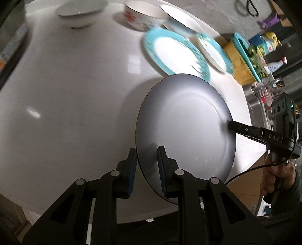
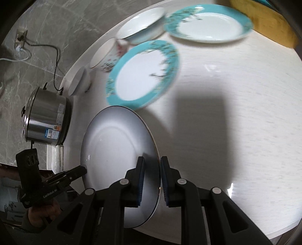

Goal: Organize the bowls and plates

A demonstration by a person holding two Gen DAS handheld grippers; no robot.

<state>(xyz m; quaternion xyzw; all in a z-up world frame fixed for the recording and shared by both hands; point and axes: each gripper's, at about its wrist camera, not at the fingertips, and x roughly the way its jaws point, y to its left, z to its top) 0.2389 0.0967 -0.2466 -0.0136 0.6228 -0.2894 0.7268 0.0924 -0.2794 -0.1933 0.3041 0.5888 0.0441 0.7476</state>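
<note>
Plate (image 1: 186,124), plain white, hangs above the desk (image 1: 75,94) between both tongs: the left tongs (image 1: 146,165) pinch its near-left rim, the right tongs (image 2: 152,177) pinch the opposite rim, each narrowed onto the edge. The plate is tilted, its face turned up toward the cameras. Ahead of it, just past its far edge, lies the larger teal plate (image 1: 175,52) flat on the desk, with a smaller teal plate (image 1: 214,53) beyond and bowls (image 1: 81,11) further back. My guess: the carried plate goes forward onto that teal one, both hands equally placed.
</note>
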